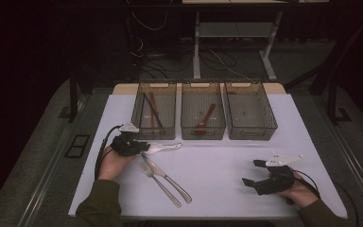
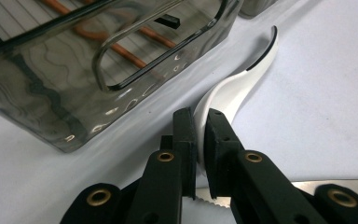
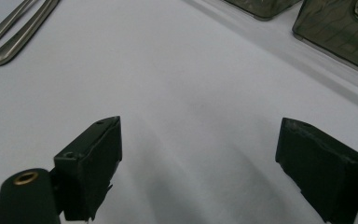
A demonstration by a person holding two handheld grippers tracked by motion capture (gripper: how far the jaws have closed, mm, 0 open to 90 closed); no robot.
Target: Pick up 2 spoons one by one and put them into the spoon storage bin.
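A white spoon (image 1: 164,147) lies on the white table just in front of the left bin (image 1: 153,136). My left gripper (image 1: 141,146) is shut on its bowl end. In the left gripper view the black pads (image 2: 186,133) pinch the white spoon (image 2: 235,91), and its handle curves away to the upper right. My right gripper (image 1: 253,172) rests low over the table at the front right, open. Bare tabletop lies between its two jaws in the right gripper view (image 3: 198,154).
A metal fork (image 1: 161,186) and knife (image 1: 169,178) lie side by side at the front centre; the knife's serrated blade (image 2: 340,186) lies under the left jaws. Three smoky bins stand at the back: brown chopsticks (image 1: 154,109) in the left, a brown spoon (image 1: 204,120) in the middle, the right bin (image 1: 253,135).
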